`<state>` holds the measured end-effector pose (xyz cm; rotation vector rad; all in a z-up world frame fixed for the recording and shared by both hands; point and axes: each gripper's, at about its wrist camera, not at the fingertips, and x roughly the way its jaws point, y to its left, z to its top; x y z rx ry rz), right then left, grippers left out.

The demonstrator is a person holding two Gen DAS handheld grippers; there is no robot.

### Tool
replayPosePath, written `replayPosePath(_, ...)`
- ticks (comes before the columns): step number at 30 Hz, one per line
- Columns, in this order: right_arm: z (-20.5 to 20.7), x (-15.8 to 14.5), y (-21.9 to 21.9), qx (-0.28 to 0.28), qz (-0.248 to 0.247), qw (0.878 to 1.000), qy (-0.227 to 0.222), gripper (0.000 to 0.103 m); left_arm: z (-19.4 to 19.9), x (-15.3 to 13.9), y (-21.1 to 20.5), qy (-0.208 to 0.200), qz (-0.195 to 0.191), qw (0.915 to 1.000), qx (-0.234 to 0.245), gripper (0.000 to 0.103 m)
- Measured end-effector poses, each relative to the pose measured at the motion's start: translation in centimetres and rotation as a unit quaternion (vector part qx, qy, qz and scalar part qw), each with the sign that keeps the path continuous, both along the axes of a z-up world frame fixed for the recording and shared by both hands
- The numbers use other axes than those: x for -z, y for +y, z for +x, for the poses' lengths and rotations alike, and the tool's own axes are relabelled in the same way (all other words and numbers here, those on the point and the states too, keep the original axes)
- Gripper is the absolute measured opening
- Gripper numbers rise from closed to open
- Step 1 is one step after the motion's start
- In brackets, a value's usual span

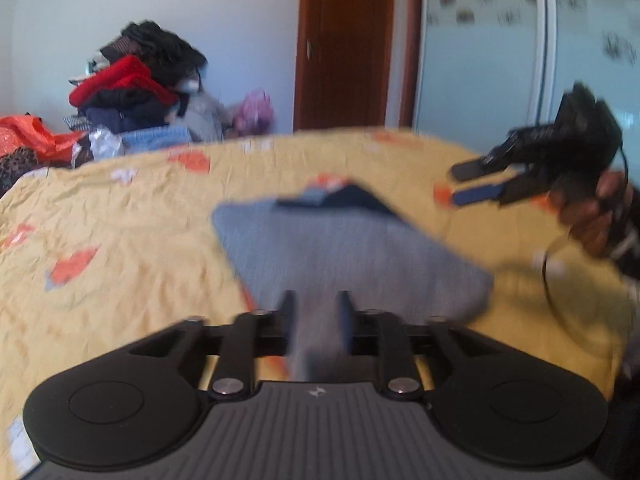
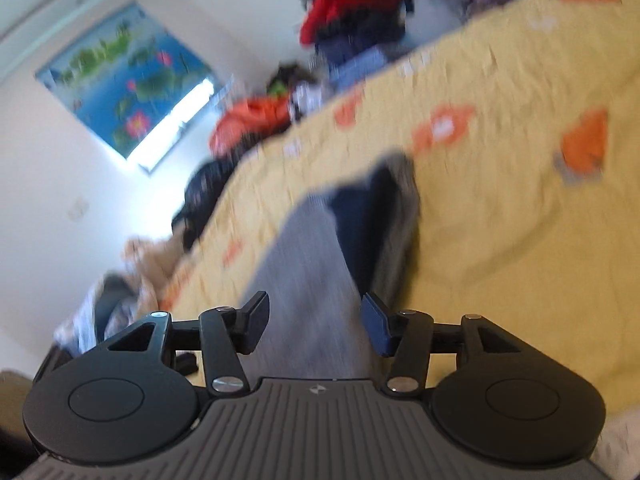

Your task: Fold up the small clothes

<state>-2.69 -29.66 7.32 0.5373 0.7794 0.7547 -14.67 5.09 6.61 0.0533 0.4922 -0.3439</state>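
A small grey garment [image 1: 344, 252] with a dark navy part at its far end lies on the yellow bedspread [image 1: 120, 240]. My left gripper [image 1: 316, 308] is shut on the garment's near edge, with grey cloth pinched between the fingers. My right gripper [image 1: 476, 182] is open and empty, held in a hand above the bed to the right of the garment. In the right wrist view the right gripper [image 2: 316, 322] hangs open over the grey garment [image 2: 304, 264], and the yellow bedspread [image 2: 500, 220] lies beyond. Both views are blurred.
A pile of clothes [image 1: 132, 88] in red, black and blue lies beyond the bed at the back left, with an orange bag [image 1: 28, 134] beside it. A brown door [image 1: 344, 44] and a pale wardrobe [image 1: 520, 48] stand behind. A flower picture [image 2: 128, 80] hangs on the wall.
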Motion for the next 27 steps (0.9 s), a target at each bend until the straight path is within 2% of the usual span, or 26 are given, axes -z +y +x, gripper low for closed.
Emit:
replayPosePath(1,0.9,-0.5,1.1,0.009,-0.001,1.0,-0.016,0.057,1.5,0.0,-1.3,-0.012,0.002,0.9998,-0.018,0.092)
replayPosePath(2,2.0,-0.9,2.9,0.013,-0.009,0.999,-0.034,0.057,3.2,0.3,-2.8,-0.026,0.011,0.9989,-0.038,0.099)
replayPosePath(3,3.1,-1.1,4.8,0.004,-0.016,0.999,-0.049,0.058,4.8,0.9,-4.2,-0.028,0.022,0.9984,-0.045,0.098)
replayPosePath(5,6.0,-0.3,8.2,-0.028,-0.025,0.999,-0.038,0.059,7.7,2.3,-6.6,0.005,0.052,0.9975,-0.047,0.098)
replayPosePath(7,8.7,1.6,11.1,-0.026,-0.083,0.996,-0.001,0.06,9.3,4.0,-7.9,0.025,0.077,0.9958,-0.043,0.098)
replayPosePath(8,9.8,2.9,12.1,-0.024,-0.123,0.992,0.019,0.055,9.4,5.0,-8.2,0.022,0.091,0.995,-0.036,0.098)
replayPosePath(9,10.5,4.3,12.5,-0.019,-0.153,0.988,0.027,0.039,9.3,5.8,-8.3,0.017,0.104,0.9941,-0.028,0.098)
replayPosePath(10,10.6,5.0,12.0,-0.009,-0.155,0.988,0.012,0.03,9.0,6.2,-7.9,0.01,0.099,0.9948,-0.024,0.098)
replayPosePath(12,11.3,6.0,10.0,0.012,-0.123,0.991,0.048,0.0,9.1,6.1,-7.1,0.024,0.079,0.9964,-0.017,0.098)
replayPosePath(15,11.6,7.3,8.3,0.011,-0.08,0.994,0.077,0.0,9.3,5.9,-7.3,0.026,0.086,0.9958,-0.017,0.098)
replayPosePath(16,11.6,7.0,8.4,0.009,-0.086,0.994,0.073,0.0,9.2,5.4,-7.3,0.029,0.086,0.9958,-0.013,0.097)
replayPosePath(17,11.2,6.4,8.5,0.009,-0.096,0.993,0.064,0.004,8.9,4.6,-7.0,0.036,0.07,0.9969,-0.001,0.097)
replayPosePath(18,10.6,5.6,8.6,0.008,-0.095,0.994,0.052,0.022,8.6,3.7,-6.4,0.04,0.046,0.9981,0.011,0.097)
replayPosePath(19,10.1,4.7,8.3,0.012,-0.08,0.996,0.039,0.029,8.2,2.7,-5.8,0.037,0.02,0.9989,0.021,0.098)
replayPosePath(20,9.9,3.9,8.0,0.019,-0.064,0.997,0.027,0.042,8.1,1.9,-5.4,0.028,0.006,0.9993,0.025,0.098)
replayPosePath(21,10.0,3.3,7.8,0.023,-0.048,0.998,0.018,0.051,8.3,1.3,-5.3,0.019,0.006,0.9995,0.024,0.098)
replayPosePath(24,11.7,2.7,9.0,0.028,-0.07,0.997,0.01,0.053,11.6,1.1,-6.1,0.014,0.046,0.9988,0.01,0.098)
replayPosePath(25,12.5,2.9,9.6,0.026,-0.08,0.996,0.012,0.053,13.0,1.6,-6.2,0.026,0.052,0.9983,0.006,0.098)
replayPosePath(27,14.2,4.0,10.8,0.03,-0.118,0.992,0.035,0.048,16.4,3.6,-6.3,0.081,0.061,0.9948,0.003,0.098)
